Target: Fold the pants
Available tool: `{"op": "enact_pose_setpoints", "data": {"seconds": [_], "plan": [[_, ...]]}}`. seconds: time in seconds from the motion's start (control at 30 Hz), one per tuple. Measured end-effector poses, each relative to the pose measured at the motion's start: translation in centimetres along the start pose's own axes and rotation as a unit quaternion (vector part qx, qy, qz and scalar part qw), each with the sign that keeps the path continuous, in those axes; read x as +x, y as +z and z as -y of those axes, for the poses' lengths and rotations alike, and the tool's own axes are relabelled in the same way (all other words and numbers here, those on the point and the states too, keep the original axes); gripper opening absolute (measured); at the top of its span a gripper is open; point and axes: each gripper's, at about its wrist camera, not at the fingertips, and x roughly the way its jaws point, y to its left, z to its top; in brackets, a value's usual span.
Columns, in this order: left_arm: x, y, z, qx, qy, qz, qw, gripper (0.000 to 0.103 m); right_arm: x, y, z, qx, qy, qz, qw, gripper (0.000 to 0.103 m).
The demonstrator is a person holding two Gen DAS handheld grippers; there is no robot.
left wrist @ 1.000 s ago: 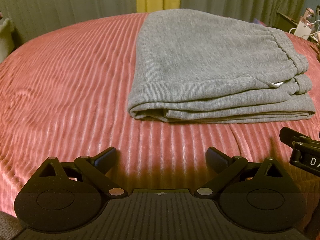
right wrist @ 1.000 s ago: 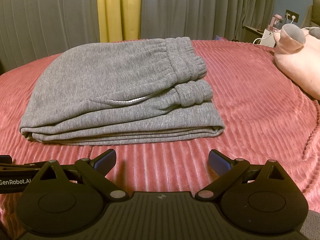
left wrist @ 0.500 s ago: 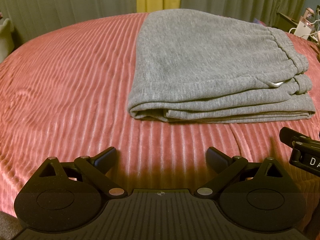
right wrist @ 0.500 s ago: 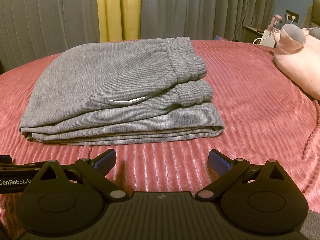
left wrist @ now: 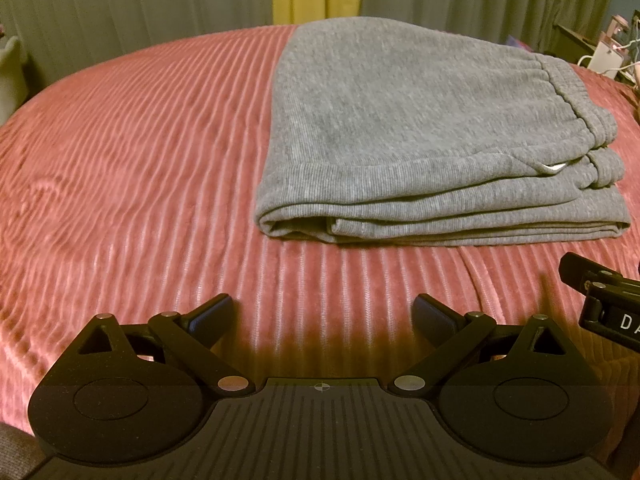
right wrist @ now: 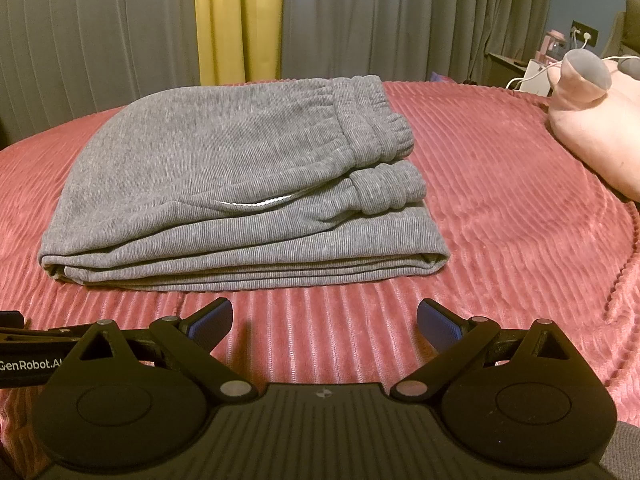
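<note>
Folded pants lying on bedspread, both grippers sitting side by side just before them; curtains hanging behind.

Folded grey pants, red bedspread, hand-held gripper agape

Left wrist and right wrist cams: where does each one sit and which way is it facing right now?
Left wrist: on the open left gripper, low over the pink bedspread, facing the folded grey pants, ahead to its right; the right gripper's finger shows at the right edge.
Right wrist: on the open right gripper, facing the pants, ahead to its left; pink plush at right.
Shared: pants, bedspread, yellow curtain.
</note>
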Motion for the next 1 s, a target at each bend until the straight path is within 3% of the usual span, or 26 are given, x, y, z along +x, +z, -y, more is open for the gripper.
{"op": "enact_pose_setpoints", "data": {"seconds": [1.0], "plan": [[-0.65, 0.16, -0.84, -0.011, -0.006, 0.022, 0.9997, 0.1, 0.05, 0.17, -0.09, -0.002, -0.001, 0.003, 1.0, 0.099]]}}
